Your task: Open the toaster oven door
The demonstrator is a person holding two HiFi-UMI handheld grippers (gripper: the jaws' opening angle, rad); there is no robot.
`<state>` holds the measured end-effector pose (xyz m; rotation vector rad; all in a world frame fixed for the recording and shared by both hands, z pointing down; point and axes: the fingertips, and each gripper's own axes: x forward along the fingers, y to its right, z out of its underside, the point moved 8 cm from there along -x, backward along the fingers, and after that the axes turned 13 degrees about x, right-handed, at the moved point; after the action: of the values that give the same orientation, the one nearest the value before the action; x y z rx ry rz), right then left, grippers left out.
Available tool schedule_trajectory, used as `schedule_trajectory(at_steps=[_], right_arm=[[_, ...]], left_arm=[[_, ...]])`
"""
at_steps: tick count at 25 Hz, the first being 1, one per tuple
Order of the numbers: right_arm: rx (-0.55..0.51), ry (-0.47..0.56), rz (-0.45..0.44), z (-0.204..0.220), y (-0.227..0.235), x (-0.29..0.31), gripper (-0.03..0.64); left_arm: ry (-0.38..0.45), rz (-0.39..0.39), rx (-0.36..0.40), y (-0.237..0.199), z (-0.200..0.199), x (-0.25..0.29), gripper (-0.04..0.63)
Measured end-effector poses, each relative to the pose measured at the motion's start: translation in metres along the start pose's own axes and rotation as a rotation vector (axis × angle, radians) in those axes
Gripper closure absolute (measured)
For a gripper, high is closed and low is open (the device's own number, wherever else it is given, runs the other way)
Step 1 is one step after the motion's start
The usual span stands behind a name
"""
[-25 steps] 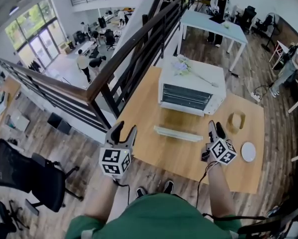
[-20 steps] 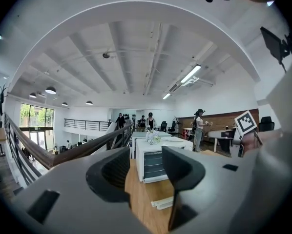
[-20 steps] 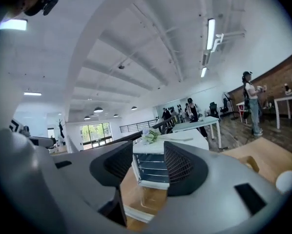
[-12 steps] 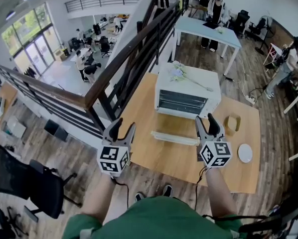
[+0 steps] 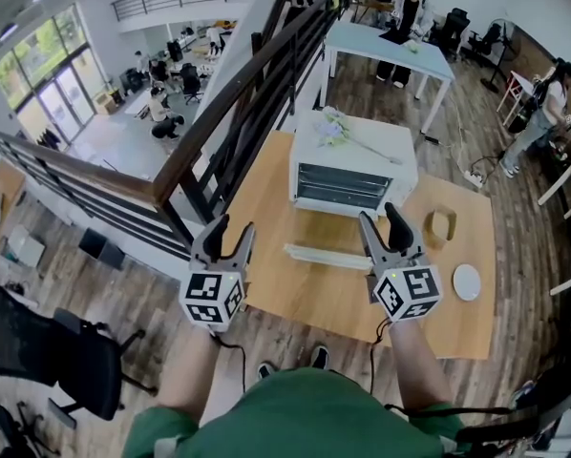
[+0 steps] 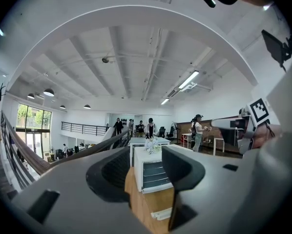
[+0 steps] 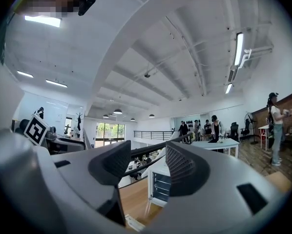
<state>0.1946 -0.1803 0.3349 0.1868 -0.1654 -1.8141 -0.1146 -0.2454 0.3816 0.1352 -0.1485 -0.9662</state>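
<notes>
Claws, two: left claw [image 5: 232, 228] wide and empty, right claw [image 5: 379, 217] empty, opening; one toaster oven [image 5: 350, 181], door [image 5: 326, 256] down.

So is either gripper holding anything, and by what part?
Nothing. The left gripper is open and empty; the right gripper, jaws opening, holds nothing either.

The room was bright. Light came from long ceiling lamps [image 6: 187, 80] and big windows [image 5: 47, 55]. The picture edges bent round and went dark.
</notes>
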Motion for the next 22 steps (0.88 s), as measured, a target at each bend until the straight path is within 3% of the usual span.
schedule_trajectory(at_steps=[22], right_arm=[[-0.069,0.027,0.043,-0.005,-0.002,-0.011,0.396]], left_arm=[[0.037,0.002,0.002,0.006,-0.012,-0.005,0.382]])
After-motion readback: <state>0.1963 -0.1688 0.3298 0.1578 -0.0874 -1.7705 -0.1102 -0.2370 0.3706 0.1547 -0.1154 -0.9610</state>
